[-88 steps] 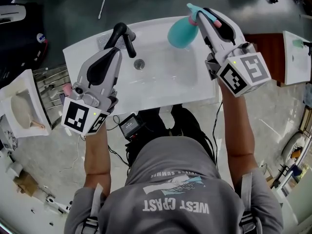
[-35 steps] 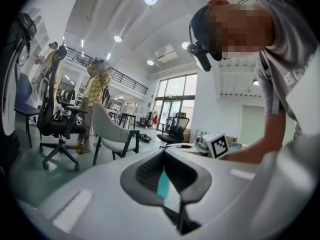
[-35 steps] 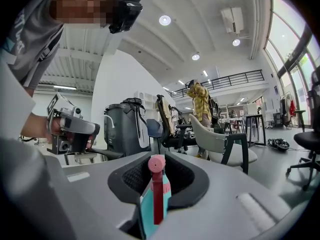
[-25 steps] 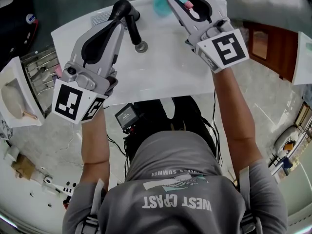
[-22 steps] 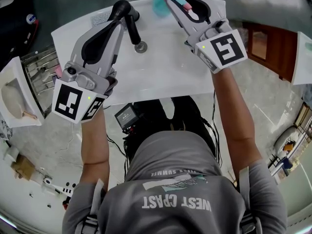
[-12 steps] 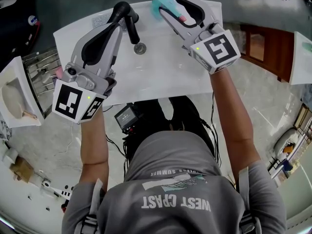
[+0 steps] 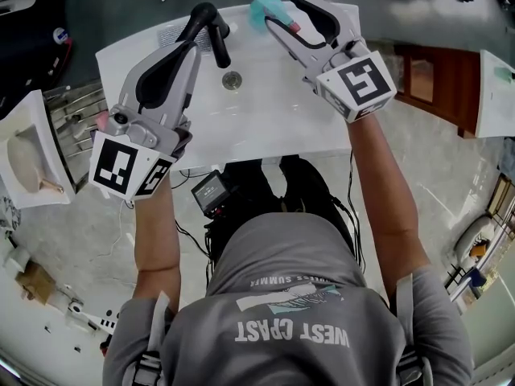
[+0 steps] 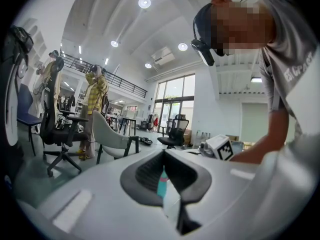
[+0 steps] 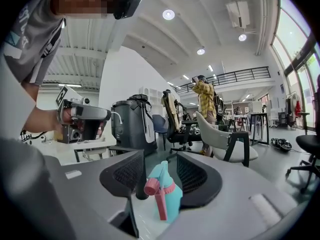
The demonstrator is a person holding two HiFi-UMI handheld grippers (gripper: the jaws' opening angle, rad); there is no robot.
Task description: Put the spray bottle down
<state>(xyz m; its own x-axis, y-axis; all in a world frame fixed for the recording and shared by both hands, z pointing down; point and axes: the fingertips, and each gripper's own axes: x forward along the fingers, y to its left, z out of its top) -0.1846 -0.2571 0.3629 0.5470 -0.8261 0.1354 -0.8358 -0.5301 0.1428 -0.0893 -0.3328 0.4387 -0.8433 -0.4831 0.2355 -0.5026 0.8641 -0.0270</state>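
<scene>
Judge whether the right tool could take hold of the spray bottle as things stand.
Probably yes. The right tool, whose jaws have just been opening, stands open with the spray bottle upright between them on the sink; nothing blocks it.

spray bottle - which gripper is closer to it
Right. The right gripper has just been opening its jaws around the spray bottle; the left gripper is apart, beside the faucet.

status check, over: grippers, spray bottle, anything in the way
Right gripper open, jaws just been opening; left gripper shut, empty. Spray bottle upright on basin's back rim, between right jaws, untouched. Black faucet beside it, clear.
</scene>
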